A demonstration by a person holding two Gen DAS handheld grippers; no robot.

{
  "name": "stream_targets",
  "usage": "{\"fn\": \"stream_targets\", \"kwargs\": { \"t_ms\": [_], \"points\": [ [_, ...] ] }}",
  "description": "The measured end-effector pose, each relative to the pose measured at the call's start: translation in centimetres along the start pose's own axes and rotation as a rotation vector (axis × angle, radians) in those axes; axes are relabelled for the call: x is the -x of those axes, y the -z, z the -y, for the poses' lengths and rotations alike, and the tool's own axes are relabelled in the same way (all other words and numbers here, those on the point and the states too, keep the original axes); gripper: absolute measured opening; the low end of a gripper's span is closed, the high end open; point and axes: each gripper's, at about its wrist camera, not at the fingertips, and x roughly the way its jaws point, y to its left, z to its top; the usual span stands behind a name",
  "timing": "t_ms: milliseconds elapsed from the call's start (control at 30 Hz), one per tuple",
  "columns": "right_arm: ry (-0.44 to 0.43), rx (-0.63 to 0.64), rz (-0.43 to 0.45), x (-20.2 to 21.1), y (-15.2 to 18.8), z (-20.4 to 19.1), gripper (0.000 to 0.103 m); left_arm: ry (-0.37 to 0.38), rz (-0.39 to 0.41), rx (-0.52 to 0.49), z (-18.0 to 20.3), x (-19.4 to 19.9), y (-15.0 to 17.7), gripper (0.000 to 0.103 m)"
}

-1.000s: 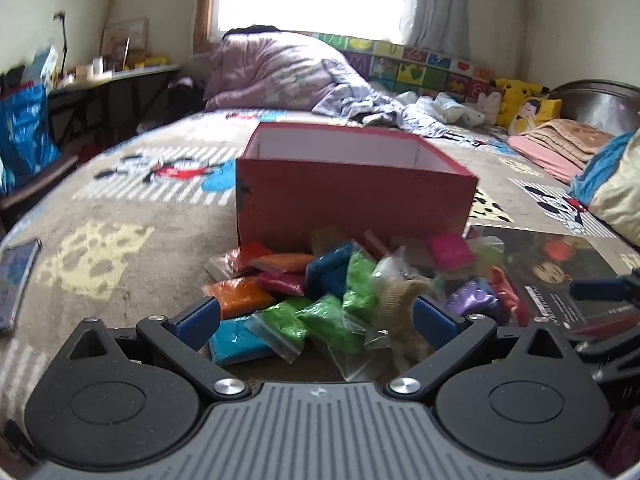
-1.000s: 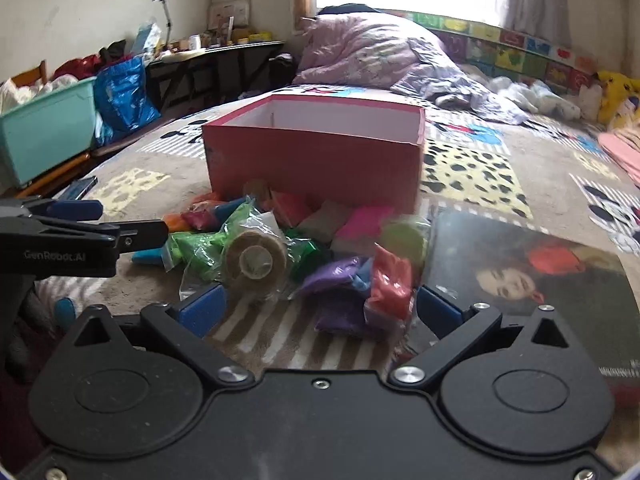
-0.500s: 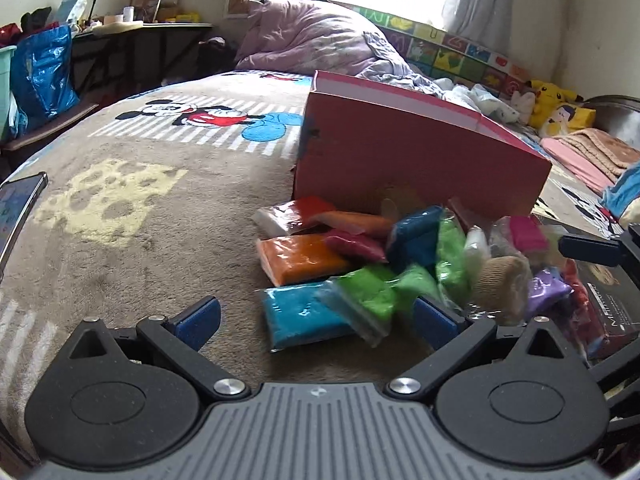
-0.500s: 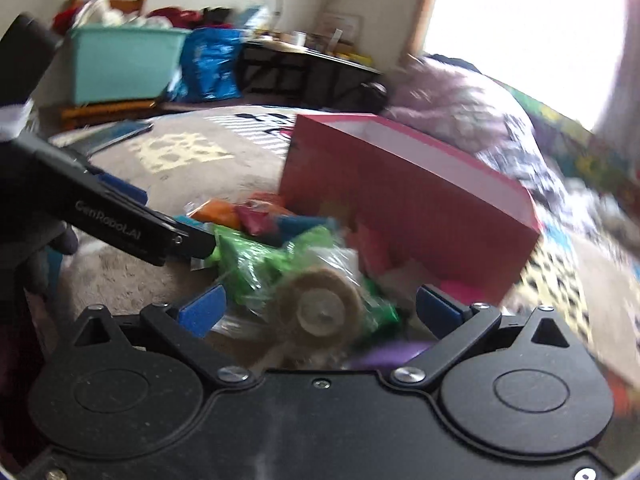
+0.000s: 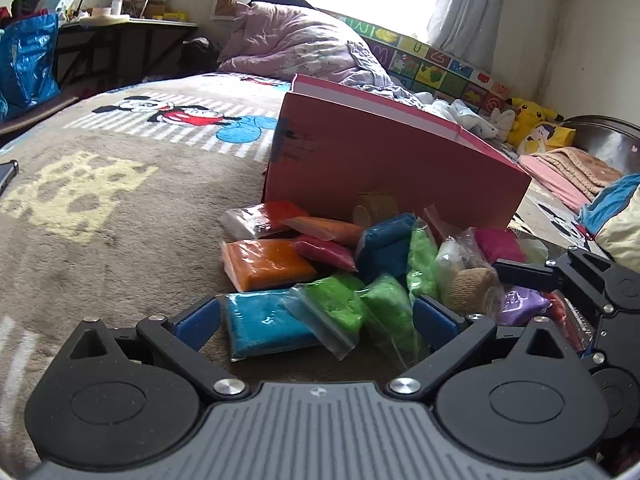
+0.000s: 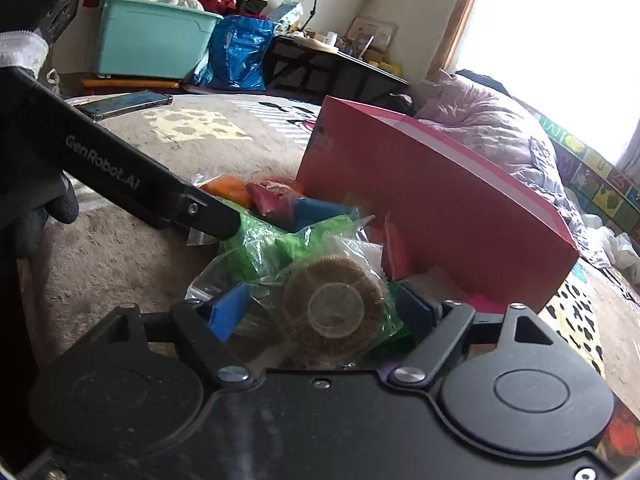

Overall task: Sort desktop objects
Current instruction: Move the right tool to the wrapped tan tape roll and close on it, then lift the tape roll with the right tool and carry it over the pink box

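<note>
A pile of bagged coloured clay lies on the blanket in front of a red box (image 5: 384, 160). My left gripper (image 5: 316, 320) is open, low over the pile, with a light blue bag (image 5: 264, 324) and a green bag (image 5: 340, 300) between its fingers. My right gripper (image 6: 324, 312) is open around a bagged tan twine roll (image 6: 332, 304), its pads close to the roll's sides. The roll also shows in the left wrist view (image 5: 472, 288), with the right gripper's finger (image 5: 528, 272) beside it. The left gripper's finger (image 6: 152, 196) crosses the right wrist view over green bags (image 6: 280, 240).
An orange bag (image 5: 268, 264), a dark blue bag (image 5: 384, 244) and a magenta bag (image 5: 500, 244) lie in the pile. A phone (image 6: 124, 102) lies on the blanket at the left. A teal bin (image 6: 152, 44) and blue sack (image 6: 236, 54) stand beyond the bed edge.
Both grippers have moved forward and lower into the pile. The right gripper swung left and its fingers now flank the twine roll, narrower than before. The left gripper stays wide open.
</note>
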Motion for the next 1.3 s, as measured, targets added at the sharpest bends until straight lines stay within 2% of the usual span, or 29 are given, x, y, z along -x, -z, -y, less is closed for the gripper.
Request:
{"fn": "stream_targets", "kwargs": {
  "t_ms": [133, 200, 300, 533, 700, 833, 933, 1067, 1200, 1300],
  "points": [
    [-0.009, 0.033, -0.019, -0.4, 0.4, -0.2, 0.073, -0.003, -0.001, -0.001, 0.4, -0.4, 0.0, 0.102],
    [-0.019, 0.02, -0.033, -0.5, 0.5, 0.0, 0.057, -0.003, 0.002, -0.001, 0.6, -0.5, -0.1, 0.103],
    [-0.037, -0.022, -0.034, -0.2, 0.5, 0.7, 0.054, 0.001, 0.011, 0.005, 0.7, -0.4, -0.1, 0.102],
    [-0.04, -0.137, 0.038, 2.4, -0.2, 2.9, 0.053, 0.017, 0.042, -0.027, 1.0, 0.4, 0.1, 0.102],
    [-0.098, -0.409, 0.093, 3.7, 1.1, 6.6, 0.053, 0.03, 0.062, -0.062, 1.4, 0.8, 0.3, 0.102],
    [-0.12, -0.581, 0.124, 4.2, 2.4, 9.0, 0.053, 0.035, 0.069, -0.148, 2.9, 0.6, 0.8, 0.102],
    [-0.123, -0.618, 0.13, 4.1, 2.8, 9.1, 0.053, 0.053, 0.081, -0.198, 4.0, 0.4, 1.1, 0.102],
    [-0.128, -0.618, 0.139, 4.2, 2.7, 9.1, 0.053, 0.085, 0.07, -0.202, 4.7, 0.0, 1.2, 0.1],
    [-0.13, -0.633, 0.148, 4.5, 2.6, 9.5, 0.053, 0.112, 0.043, -0.172, 4.9, -0.5, 1.1, 0.084],
    [-0.134, -0.641, 0.153, 4.9, 2.4, 10.1, 0.053, 0.127, 0.036, -0.168, 5.2, -0.6, 1.1, 0.078]
  ]
}}
